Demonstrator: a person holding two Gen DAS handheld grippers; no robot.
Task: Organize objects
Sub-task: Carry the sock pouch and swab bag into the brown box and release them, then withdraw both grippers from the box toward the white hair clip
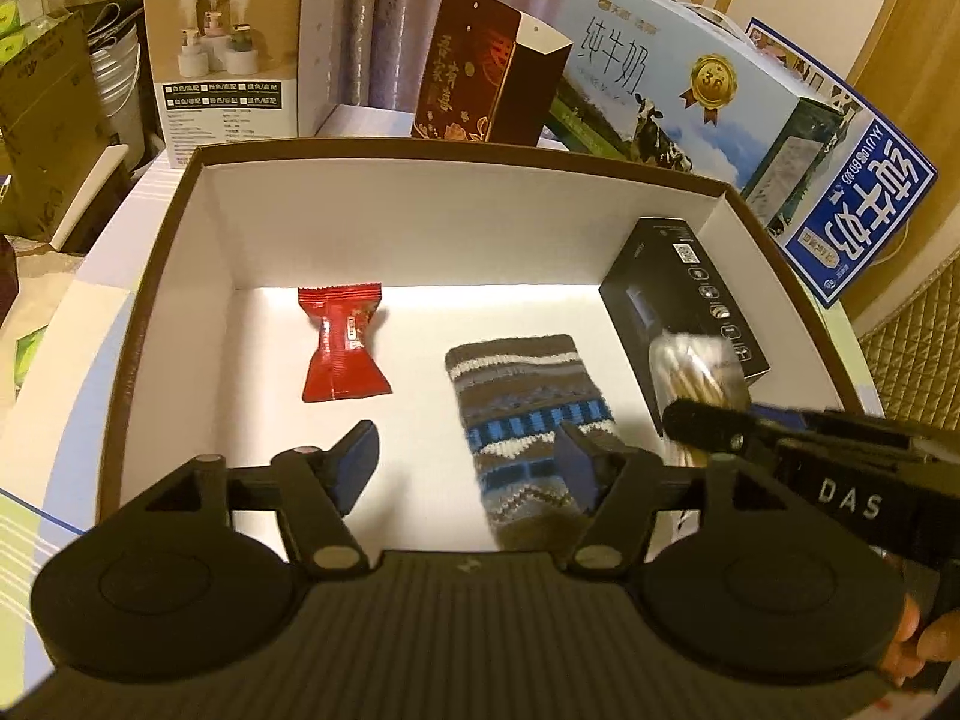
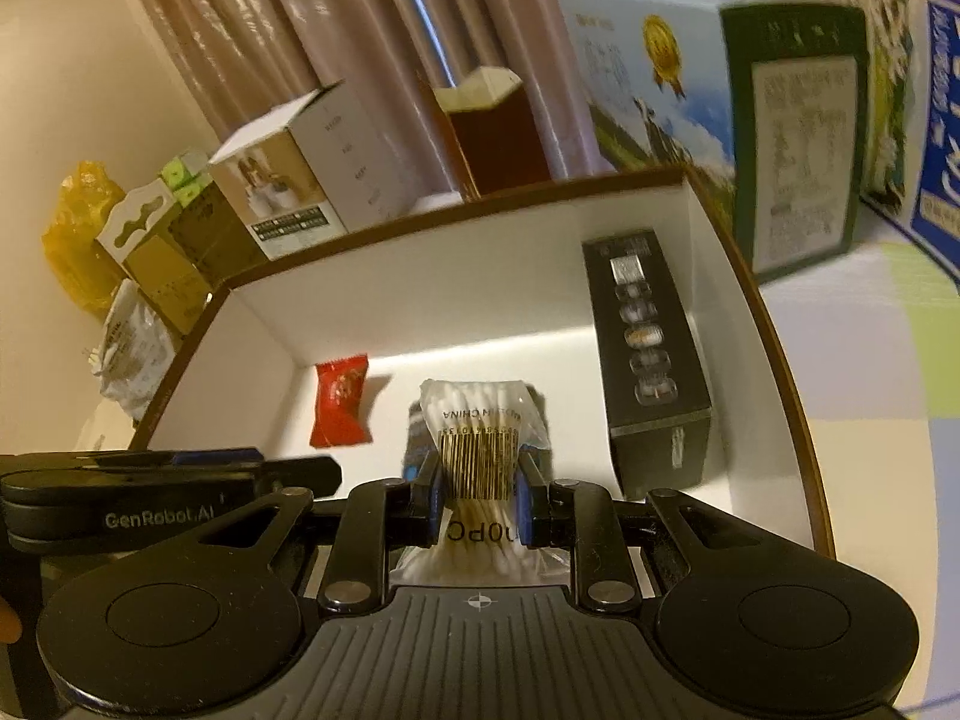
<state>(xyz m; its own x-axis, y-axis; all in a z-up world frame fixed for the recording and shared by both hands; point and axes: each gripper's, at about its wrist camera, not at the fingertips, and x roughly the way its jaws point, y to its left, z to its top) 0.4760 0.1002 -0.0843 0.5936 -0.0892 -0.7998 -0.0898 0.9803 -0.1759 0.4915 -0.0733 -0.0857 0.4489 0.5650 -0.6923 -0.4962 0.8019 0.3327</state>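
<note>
Right gripper [image 2: 478, 495] fingers pinching a bag of cotton swabs [image 2: 477, 420], held above the brown-rimmed box [image 1: 420, 150], beside the black carton [image 1: 684, 294]. Left gripper [image 1: 465, 462] fingers spread over the knitted pouch [image 1: 522, 396], near the red candy packet [image 1: 342, 342].

Red wrapper [image 1: 342, 341], blue-brown patterned knit pouch [image 1: 521, 414], black box [image 1: 684, 300]

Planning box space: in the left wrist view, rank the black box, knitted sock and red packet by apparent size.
1-2. knitted sock and black box: look alike, and the sock sits nearer, so unranked.
3. red packet: clearly smallest.
</note>
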